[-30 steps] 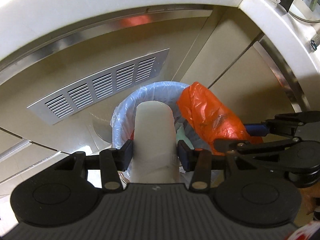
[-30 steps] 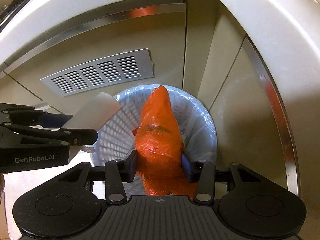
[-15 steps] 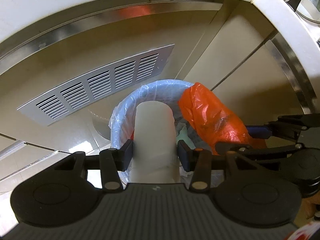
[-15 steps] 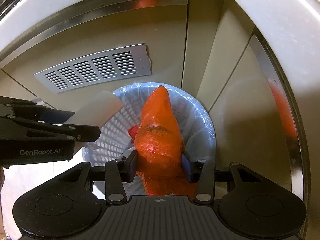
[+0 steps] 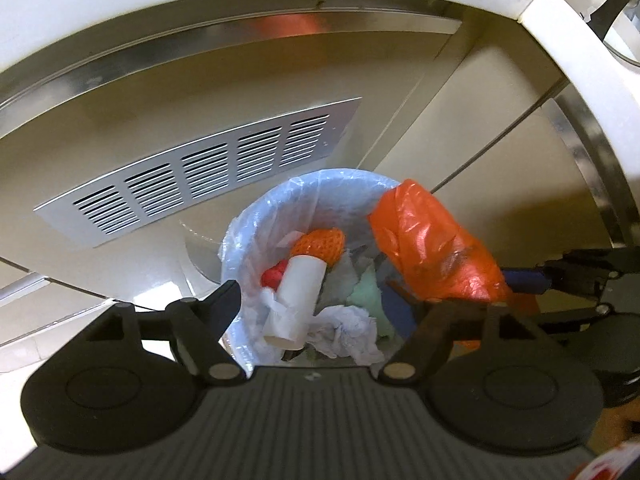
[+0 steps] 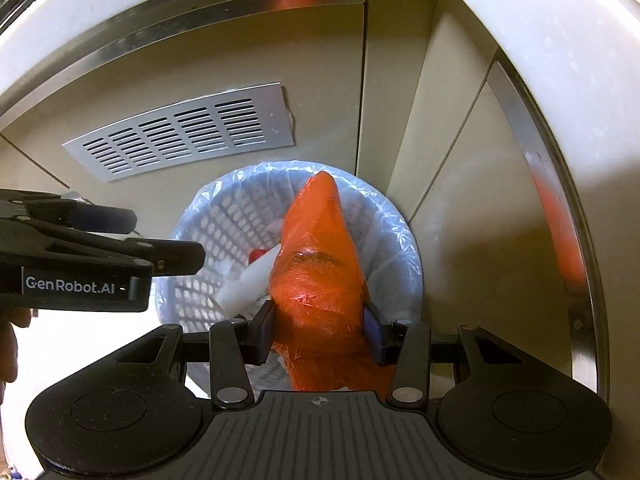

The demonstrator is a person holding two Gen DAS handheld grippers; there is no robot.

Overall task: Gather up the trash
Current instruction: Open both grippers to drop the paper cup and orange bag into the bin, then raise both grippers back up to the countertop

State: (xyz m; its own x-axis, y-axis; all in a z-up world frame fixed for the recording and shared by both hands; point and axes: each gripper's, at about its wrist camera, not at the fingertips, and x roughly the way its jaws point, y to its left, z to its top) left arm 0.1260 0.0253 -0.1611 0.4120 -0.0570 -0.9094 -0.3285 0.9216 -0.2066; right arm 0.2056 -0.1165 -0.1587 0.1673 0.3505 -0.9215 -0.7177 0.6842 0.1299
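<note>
Left claw: fingers spread wide, gripping nothing. It hangs above the waste bin, a white perforated basket lined with a pale blue translucent bag. A white cardboard tube lies tilted inside the bin, on top of crumpled white tissue, a mint-green scrap, a red item and an orange foam fruit net. The tube is cylindrical, matte and hollow, its open lower end facing the camera.

Right claw: closed on an orange plastic bag, one pad pressed against each side. The bag is thin, glossy and wrinkled; it tapers to a point at the far end and is held over the bin opening, with its lower part bunched below the pads. From the right wrist view, the tube shows just left of the bag, inside the bin.

The bin stands on the floor against a beige cabinet front, below a slotted metal vent grille and a white counter edge.
</note>
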